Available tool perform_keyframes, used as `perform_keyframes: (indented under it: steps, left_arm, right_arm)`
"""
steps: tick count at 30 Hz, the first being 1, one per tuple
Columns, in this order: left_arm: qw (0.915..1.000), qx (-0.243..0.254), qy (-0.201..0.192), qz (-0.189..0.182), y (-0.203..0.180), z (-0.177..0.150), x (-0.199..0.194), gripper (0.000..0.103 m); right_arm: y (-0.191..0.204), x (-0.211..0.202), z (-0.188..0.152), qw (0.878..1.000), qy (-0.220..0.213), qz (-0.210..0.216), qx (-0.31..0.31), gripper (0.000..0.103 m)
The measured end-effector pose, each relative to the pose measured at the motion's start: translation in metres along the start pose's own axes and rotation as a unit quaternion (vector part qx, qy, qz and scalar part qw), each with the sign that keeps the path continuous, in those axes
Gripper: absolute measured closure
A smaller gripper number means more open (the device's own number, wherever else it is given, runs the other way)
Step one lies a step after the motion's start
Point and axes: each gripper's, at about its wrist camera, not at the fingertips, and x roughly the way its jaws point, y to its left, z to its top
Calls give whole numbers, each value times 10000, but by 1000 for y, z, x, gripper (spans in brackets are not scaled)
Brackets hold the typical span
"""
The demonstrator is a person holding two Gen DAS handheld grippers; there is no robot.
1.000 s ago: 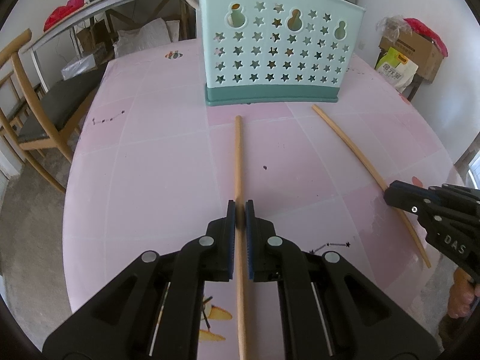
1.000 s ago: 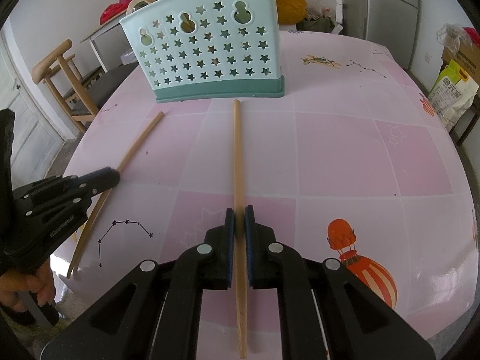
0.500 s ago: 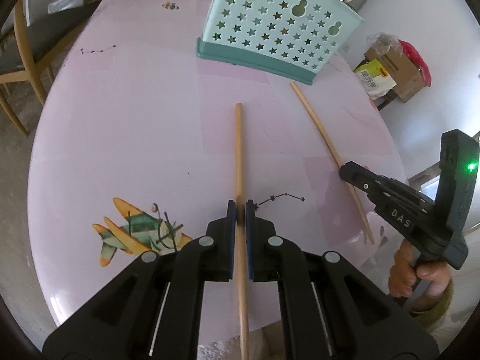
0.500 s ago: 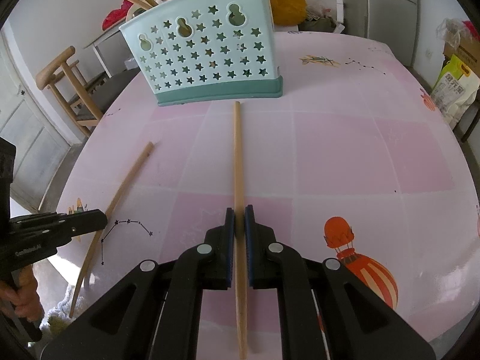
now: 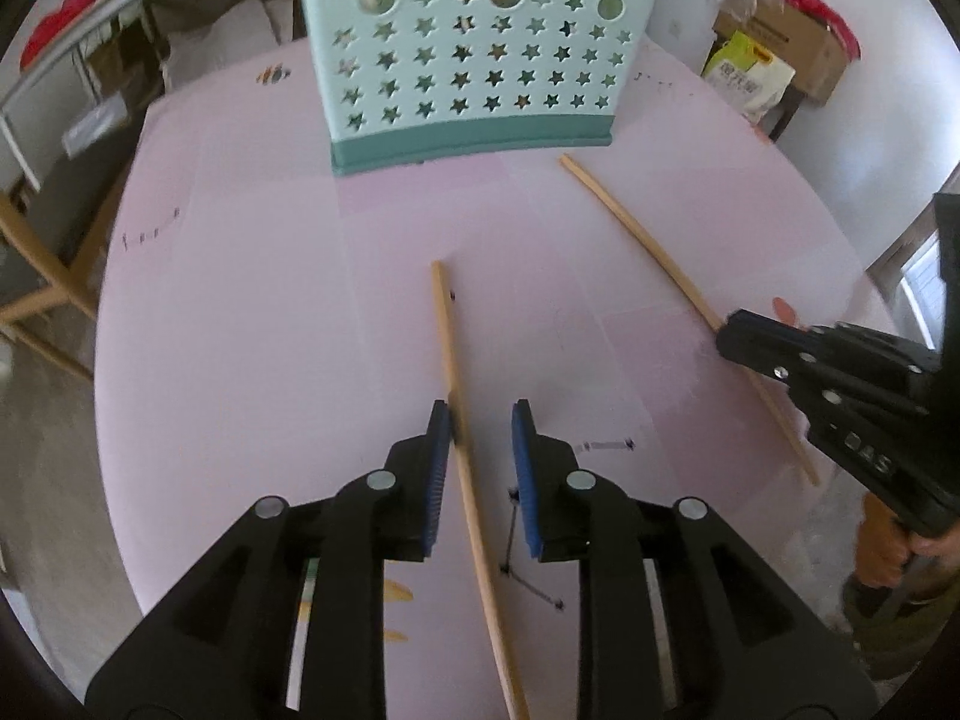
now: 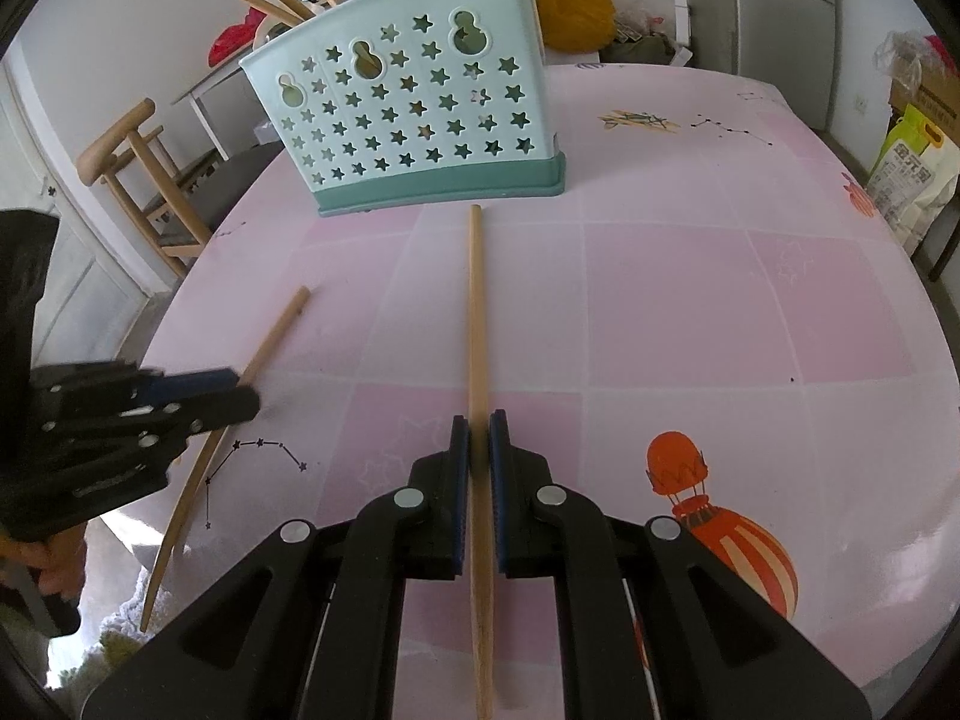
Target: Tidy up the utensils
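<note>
Chopstick (image 5: 456, 396) on the left now lies loose between the left gripper's (image 5: 480, 441) newly parted jaws, while the right gripper (image 6: 478, 441) stays clamped on its chopstick (image 6: 477, 324), holder (image 6: 414, 126) unreached.

Both grippers, left gripper (image 5: 480, 420) and right gripper (image 6: 478, 429), were matte black plastic with blue ribbed pads (image 5: 523, 468), silver rivets, and white lettering, possibly "DAS".

Pink table (image 6: 690, 300): holder (image 6: 414, 132), 2 chopsticks (image 5: 447, 336).
</note>
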Motion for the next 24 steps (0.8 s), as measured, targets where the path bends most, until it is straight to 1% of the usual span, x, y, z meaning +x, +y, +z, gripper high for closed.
perform_keyframes:
  steps: [4,6,9,10,13,18,24]
  left_arm:
    - [9995,198,-114,223,-3,8,4,85]
    - [9992,231,-158,275,-3,10,5,86]
    - [9991,183,-224,309,0,13,5,92]
    - [9991,149,-244,322,2,14,6,96]
    - [9993,6,-285,231,9,15,6,98]
    - [9989,-243,-388,118,18,15,6,98]
    - [9959,-702,-529,-211,34,11,2,98]
  right_arm:
    - [-1,0,1,10000,8,29,-8,96]
    - [-1,1,3,10000,34,44,-42,95]
    - [1,4,9,9998,88,46,-144,95]
    - [1,4,10,9998,86,49,-160,95]
    - [1,4,21,9998,51,131,-173,94]
    - [7,8,42,9993,13,64,-356,84]
    - [18,27,61,9977,131,-105,-649,83]
